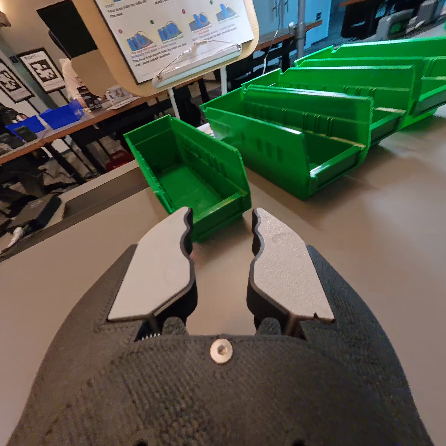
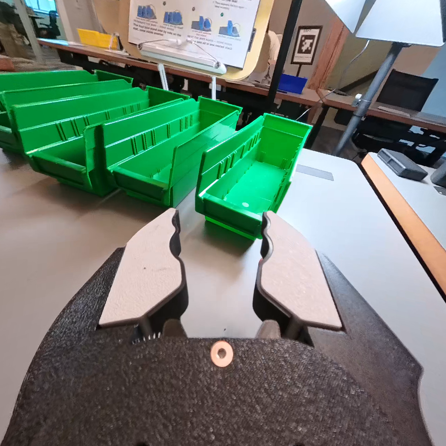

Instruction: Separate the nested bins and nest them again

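Green plastic shelf bins stand side by side in a row on your grey table (image 2: 350, 241), each long, narrow, open-topped, with ribbed side walls and a low front lip. The smallest bin (image 2: 246, 178) sits at one end of the row, just beyond your right gripper (image 2: 220, 223); the same bin (image 1: 193, 173) lies just ahead of your left gripper (image 1: 222, 220). The next bin (image 2: 154, 154) and a larger bin (image 2: 72, 135) follow beside it, with more behind. Every bin interior visible is empty. Both grippers hover over the table with jaws parted, grasping nothing. Behind the row, an instruction board (image 2: 193, 26) on a stand carries printed text and blue bin pictures.
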Demonstrator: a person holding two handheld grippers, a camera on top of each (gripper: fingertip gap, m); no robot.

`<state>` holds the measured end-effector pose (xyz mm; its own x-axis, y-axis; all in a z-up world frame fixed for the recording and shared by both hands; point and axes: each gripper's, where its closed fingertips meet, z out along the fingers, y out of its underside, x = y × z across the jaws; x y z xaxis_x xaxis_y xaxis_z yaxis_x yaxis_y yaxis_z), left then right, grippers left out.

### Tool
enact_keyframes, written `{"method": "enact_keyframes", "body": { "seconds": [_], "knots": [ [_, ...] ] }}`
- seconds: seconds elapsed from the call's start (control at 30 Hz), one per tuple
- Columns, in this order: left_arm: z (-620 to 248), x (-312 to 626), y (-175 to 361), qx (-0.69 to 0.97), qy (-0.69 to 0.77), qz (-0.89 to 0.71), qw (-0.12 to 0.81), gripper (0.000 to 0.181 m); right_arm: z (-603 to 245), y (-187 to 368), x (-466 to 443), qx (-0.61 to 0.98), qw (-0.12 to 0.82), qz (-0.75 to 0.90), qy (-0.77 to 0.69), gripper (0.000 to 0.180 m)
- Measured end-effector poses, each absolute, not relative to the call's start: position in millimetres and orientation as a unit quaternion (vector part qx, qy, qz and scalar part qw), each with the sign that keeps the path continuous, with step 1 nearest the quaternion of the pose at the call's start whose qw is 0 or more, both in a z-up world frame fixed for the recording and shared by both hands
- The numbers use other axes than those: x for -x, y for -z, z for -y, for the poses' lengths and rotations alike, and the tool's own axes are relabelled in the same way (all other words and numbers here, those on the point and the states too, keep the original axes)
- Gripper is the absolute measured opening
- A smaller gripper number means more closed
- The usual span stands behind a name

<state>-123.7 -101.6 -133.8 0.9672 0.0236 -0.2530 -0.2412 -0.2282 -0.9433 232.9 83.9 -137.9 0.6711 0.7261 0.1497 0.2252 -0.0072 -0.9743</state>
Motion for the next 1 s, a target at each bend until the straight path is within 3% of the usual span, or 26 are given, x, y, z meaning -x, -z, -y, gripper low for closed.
{"method": "enact_keyframes", "body": {
  "seconds": [0.17, 1.0],
  "knots": [
    [106.4, 147.8, 129.1, 0.768, -0.173, -0.068, 0.613, 0.046, -85.0, 137.9, -235.0, 0.679, 0.614, 0.34, -0.214, 0.064],
    [101.2, 131.8, 147.4, 0.791, -0.115, -0.088, 0.594, 0.046, -82.7, 136.9, -233.7, 0.667, 0.628, 0.352, -0.192, 0.064]
  ]
}}
